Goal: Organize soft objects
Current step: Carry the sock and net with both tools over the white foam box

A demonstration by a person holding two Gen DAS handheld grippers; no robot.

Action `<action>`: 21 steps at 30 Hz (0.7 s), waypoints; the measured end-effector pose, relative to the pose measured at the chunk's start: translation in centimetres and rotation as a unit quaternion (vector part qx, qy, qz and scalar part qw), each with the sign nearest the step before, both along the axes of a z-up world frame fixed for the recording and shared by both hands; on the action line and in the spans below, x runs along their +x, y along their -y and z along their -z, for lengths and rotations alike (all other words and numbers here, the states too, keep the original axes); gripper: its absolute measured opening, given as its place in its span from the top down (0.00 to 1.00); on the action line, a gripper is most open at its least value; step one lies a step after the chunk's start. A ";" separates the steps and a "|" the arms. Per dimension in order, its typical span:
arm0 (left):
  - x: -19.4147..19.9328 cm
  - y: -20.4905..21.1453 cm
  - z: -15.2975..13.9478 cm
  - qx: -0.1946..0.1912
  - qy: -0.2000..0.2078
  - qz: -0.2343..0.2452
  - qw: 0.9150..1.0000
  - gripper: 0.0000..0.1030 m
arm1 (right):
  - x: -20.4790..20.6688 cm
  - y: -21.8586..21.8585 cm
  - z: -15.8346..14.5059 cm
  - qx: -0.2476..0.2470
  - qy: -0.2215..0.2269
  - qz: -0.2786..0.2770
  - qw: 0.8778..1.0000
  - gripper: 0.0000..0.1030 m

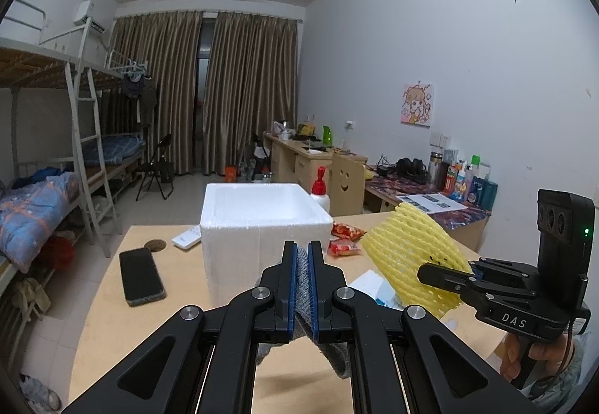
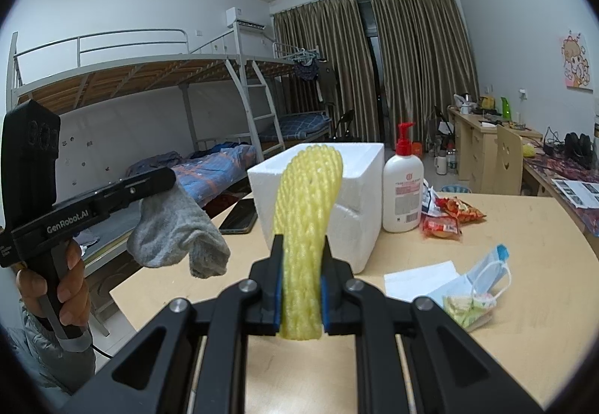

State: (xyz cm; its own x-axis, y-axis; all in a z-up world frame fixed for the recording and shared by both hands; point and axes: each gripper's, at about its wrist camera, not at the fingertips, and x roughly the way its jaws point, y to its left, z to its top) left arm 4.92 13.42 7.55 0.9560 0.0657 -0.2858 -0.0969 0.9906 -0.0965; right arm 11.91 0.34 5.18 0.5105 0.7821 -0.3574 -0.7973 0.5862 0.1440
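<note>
Holding both soft things clear of the desk (image 2: 505, 226), the person seems ready to drop them into the white foam box (image 1: 262, 215), which stands open-topped in the middle and serves as the landmark for everything else.

Left of the box, a dark phone (image 1: 140, 275) lies flat on the desk, and a white remote (image 1: 186, 238) rests just beside the box's left wall; neither is soft, so both are probably meant to stay put. In front of the box and a little left, the left tongs (image 1: 303, 279) are pressed together on a grey sock (image 2: 176, 230), most of which hangs limp below them, gripped at one end so it can fall freely once let go. The side of this tool reads "GenRobot.AI".

In front of the box and slightly right, the right tongs (image 2: 301, 286) pinch a yellow foam fruit net (image 2: 307, 211) near its lower end, so it stands upright in front of the box's near wall. That tool's body carries the letters "DAS".

Right of the box stands a white pump bottle (image 2: 402, 185) with a red head; its label print is too small to read. Further right lie red snack packets (image 2: 449, 217), and nearer the camera a blue face mask (image 2: 486, 271) on white paper, likely the next soft item.
</note>
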 end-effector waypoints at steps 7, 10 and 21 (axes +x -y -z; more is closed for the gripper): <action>1.8 -0.4 -1.8 0.008 0.010 0.002 1.000 0.94 | 1.4 -1.1 -1.7 -0.001 0.012 -0.005 1.000 0.82; 2.6 -0.8 -2.4 0.008 0.010 0.002 1.000 0.94 | 2.1 -1.8 -2.3 -0.002 0.016 -0.009 1.000 0.82; 5.2 -2.3 -4.6 0.002 0.003 0.013 1.000 0.94 | 4.1 -3.2 -4.0 -0.003 0.024 -0.012 1.000 0.82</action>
